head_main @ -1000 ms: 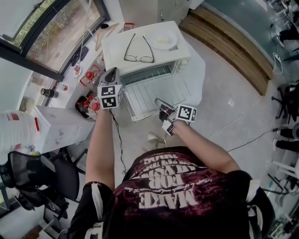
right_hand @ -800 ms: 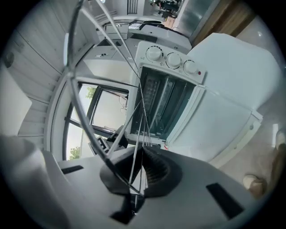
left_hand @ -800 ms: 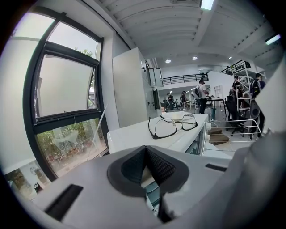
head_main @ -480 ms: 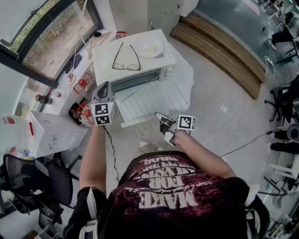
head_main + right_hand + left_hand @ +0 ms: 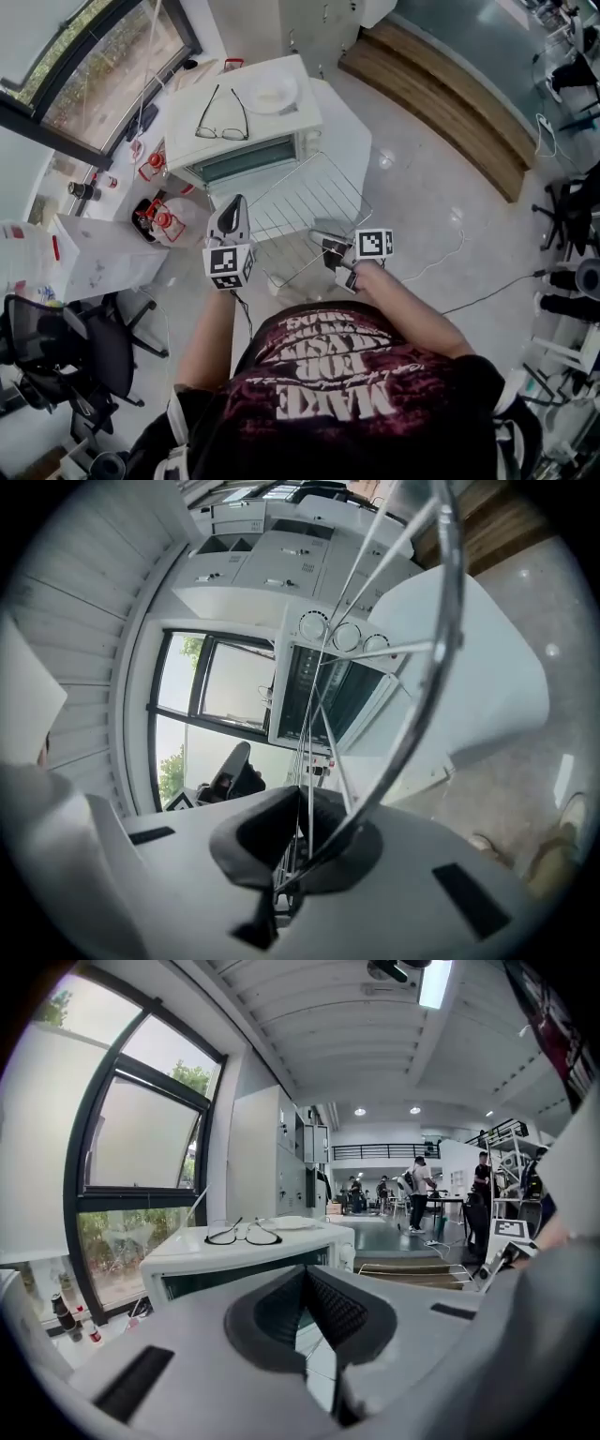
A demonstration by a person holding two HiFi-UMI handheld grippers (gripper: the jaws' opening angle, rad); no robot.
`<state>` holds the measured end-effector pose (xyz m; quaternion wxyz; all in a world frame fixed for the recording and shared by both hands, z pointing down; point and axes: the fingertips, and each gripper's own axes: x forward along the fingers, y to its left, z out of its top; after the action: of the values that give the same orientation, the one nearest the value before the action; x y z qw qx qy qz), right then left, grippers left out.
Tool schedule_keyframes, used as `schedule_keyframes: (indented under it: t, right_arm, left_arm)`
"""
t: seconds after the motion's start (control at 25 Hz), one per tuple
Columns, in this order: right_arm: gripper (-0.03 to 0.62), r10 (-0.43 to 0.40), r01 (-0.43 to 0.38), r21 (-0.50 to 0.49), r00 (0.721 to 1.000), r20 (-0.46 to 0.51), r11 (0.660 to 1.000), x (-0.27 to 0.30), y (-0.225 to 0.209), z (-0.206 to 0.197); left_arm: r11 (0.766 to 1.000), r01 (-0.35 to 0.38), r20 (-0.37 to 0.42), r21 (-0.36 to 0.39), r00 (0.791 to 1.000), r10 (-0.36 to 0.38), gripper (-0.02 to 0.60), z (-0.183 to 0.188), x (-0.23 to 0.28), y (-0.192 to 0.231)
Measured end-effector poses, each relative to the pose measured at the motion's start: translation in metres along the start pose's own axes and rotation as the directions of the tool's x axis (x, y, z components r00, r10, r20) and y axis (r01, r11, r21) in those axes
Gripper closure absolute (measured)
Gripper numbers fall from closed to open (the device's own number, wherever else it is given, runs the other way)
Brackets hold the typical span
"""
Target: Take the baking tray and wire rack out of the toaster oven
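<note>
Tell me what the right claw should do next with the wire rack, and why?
Probably keep the right claw shut and lower the wire rack onto the bare white table beside the toaster oven. The rack is already out of the oven, held by one edge only, and the left claw is shut and empty.

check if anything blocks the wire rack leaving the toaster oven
Nothing visible does. The wire rack, clamped in the right gripper, is out in front of the toaster oven; the left gripper is beside it.
</note>
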<state>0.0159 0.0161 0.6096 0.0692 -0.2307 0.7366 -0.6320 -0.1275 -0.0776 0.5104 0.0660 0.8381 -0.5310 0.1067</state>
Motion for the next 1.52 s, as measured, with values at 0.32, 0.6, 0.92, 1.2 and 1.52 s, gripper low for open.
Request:
schedule_keyframes:
  t: [0.32,0.6,0.92,1.2,1.52]
  right_arm:
    - [0.589,0.003,-0.008,-0.053,0.996,-0.088,0.999,-0.046,-0.018,0.035]
    - [0.589,0.018,-0.032,-0.077,0.985,-0.170,0.996,-0.070,-0.029,0.062]
    - [0.589,0.024,-0.047,-0.075,0.961,-0.276,0.996,-0.069,-0.039,0.085]
    - [0.589,0.069,-0.081,-0.025,0.943,-0.326,0.996,-0.068,-0.041,0.104]
    - [0.588,0.047,-0.073,-0.061,0.934,-0.355,0.995,-0.075,-0.053,0.145]
  left_arm:
    - [0.998,-0.068,0.033,-0.002,0.997,0.068,0.575,0.026,0.008,-0.054]
    - [0.995,-0.096,0.036,-0.011,0.995,0.096,0.575,0.041,0.027,-0.089]
    - [0.996,-0.093,0.012,-0.004,0.996,0.093,0.575,0.046,0.051,-0.102]
    - [1.000,0.012,0.010,0.002,1.000,-0.012,0.575,0.053,0.104,-0.095]
    - [0.994,0.106,0.034,0.017,0.994,-0.106,0.575,0.076,0.160,-0.102]
